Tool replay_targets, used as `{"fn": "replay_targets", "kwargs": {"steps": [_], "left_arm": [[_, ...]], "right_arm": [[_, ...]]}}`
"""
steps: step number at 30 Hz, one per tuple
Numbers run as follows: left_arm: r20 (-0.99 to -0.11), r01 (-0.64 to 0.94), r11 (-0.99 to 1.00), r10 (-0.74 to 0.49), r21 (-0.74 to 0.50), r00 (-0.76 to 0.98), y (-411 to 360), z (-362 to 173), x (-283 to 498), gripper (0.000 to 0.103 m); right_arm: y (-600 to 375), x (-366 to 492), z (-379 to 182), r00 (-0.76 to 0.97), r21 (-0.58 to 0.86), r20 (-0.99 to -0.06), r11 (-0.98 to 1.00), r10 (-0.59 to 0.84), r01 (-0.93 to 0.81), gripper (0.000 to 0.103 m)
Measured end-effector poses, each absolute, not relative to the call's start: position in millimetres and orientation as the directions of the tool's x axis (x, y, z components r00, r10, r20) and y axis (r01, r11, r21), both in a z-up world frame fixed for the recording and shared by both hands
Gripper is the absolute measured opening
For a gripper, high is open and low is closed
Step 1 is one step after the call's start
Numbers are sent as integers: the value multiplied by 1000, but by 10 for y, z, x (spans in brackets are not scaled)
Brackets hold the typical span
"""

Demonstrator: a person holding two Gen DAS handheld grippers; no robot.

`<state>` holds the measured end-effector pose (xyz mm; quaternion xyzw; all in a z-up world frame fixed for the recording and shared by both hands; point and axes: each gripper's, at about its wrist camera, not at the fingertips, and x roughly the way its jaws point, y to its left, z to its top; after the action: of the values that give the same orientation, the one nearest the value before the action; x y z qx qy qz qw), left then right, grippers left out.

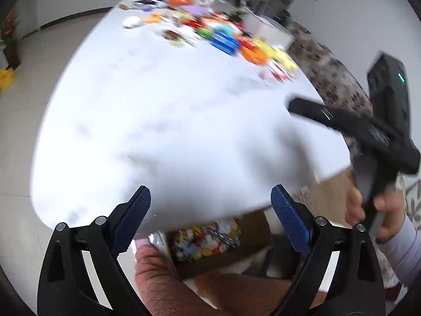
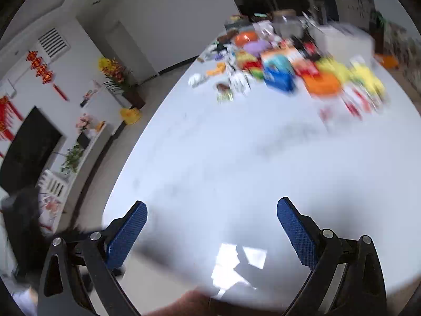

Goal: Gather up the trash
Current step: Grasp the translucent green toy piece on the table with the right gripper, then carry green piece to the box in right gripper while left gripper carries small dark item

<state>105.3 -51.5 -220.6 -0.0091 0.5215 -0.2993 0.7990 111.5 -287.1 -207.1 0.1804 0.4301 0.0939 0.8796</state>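
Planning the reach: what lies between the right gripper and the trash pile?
Only bare white table lies between the right gripper and the trash pile, seen in the right wrist view.

My left wrist camera looks steeply down from above the near edge of the white surface (image 1: 184, 121), facing the far clutter (image 1: 210, 34). My right wrist camera faces the same way from a little farther right. Both views share the surface and that distant blurred pile.

White table (image 1: 158, 121), faint grey marbling; blue box (image 2: 279, 75); orange bowl (image 1: 179, 0).
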Motion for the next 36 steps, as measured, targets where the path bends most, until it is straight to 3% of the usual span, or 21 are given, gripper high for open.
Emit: {"fn": "replay_targets", "kwargs": {"steps": [7, 13, 16, 17, 19, 28, 32, 36], "left_arm": [[-845, 445, 833, -471, -330, 254, -21, -2320, 1692, 90], [-871, 394, 844, -459, -365, 177, 415, -2586, 2156, 90], [-877, 399, 839, -457, -369, 149, 559, -2649, 2387, 90], [-878, 405, 837, -455, -367, 146, 571, -2657, 2448, 90], [-877, 420, 829, -460, -368, 141, 576, -2640, 2573, 90], [-849, 438, 797, -513, -415, 129, 93, -2582, 3256, 90], [-830, 334, 829, -526, -450, 188, -458, -2618, 3778, 90], [-874, 200, 893, -441, -404, 204, -1061, -2766, 4283, 90]], "right_arm": [[-2422, 3042, -2412, 550, 293, -804, 956, 226, 35, 96], [-2314, 3957, -2807, 475, 189, -873, 973, 105, 132, 84], [-2373, 4132, -2917, 449, 174, -890, 971, 83, 165, 60], [-2387, 4148, -2938, 439, 175, -895, 969, 83, 173, 43], [-2425, 4143, -2944, 439, 175, -895, 967, 77, 186, 38], [-2502, 3181, -2374, 525, 285, -840, 935, 137, 213, 38], [-2568, 2462, -2031, 567, 291, -818, 920, 97, 262, 38], [-2637, 1877, -1896, 580, 313, -812, 887, 64, 340, 38]]}}
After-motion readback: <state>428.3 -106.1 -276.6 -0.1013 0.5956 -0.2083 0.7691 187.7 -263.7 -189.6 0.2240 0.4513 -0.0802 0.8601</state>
